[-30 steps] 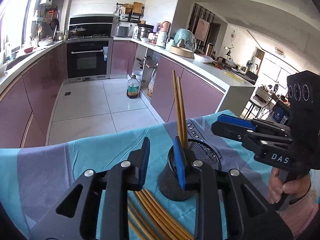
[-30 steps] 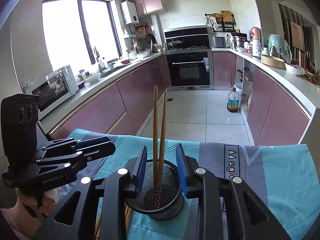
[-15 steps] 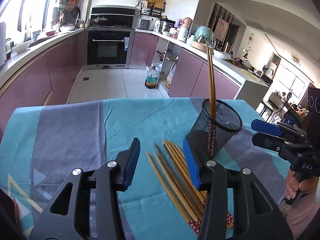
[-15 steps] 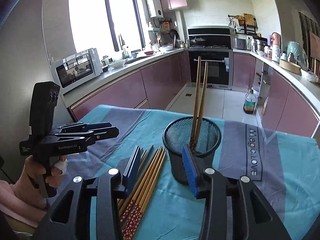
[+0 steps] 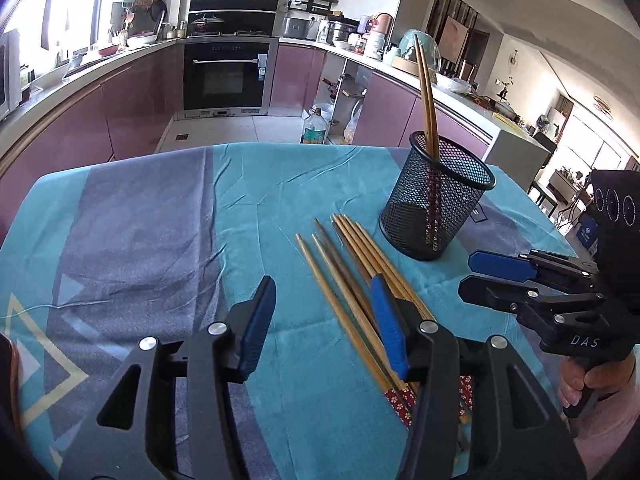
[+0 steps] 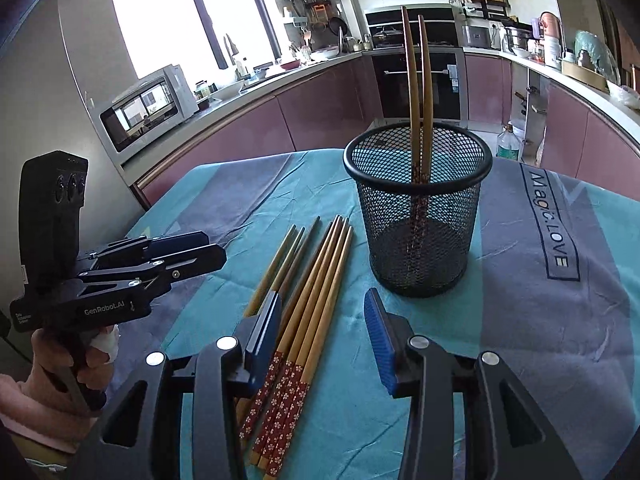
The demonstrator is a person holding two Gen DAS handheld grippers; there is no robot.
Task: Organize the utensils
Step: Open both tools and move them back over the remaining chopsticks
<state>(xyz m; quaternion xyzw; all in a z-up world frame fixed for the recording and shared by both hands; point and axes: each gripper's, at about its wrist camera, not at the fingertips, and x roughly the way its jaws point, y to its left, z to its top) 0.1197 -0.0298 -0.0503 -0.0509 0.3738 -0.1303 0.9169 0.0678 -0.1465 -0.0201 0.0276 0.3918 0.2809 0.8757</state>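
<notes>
A black mesh cup [image 5: 436, 200] [image 6: 418, 216] stands upright on the tablecloth with two chopsticks [image 5: 426, 92] [image 6: 418, 80] leaning in it. Several loose chopsticks [image 5: 352, 264] [image 6: 316, 276] lie side by side on the cloth just left of the cup, their red patterned ends nearest me. My left gripper [image 5: 324, 320] hovers low over them, its jaws opening and gripping nothing. My right gripper [image 6: 322, 332] is open above the patterned ends, and the chopsticks pass under its gap untouched. Each gripper also appears in the other's view: left gripper [image 6: 192, 248], right gripper [image 5: 480, 272].
A teal and grey tablecloth [image 5: 140, 220] covers the table, and its far edge drops to the kitchen floor. Purple cabinets and an oven [image 5: 230, 76] stand beyond. A person's hands [image 6: 60, 360] [image 5: 580, 384] hold the gripper handles at the near corners.
Both grippers dropped and pulled back from above the mesh cup to the loose chopsticks on the cloth. Both sets of jaws stand wider than before. The two chopsticks stay in the cup.
</notes>
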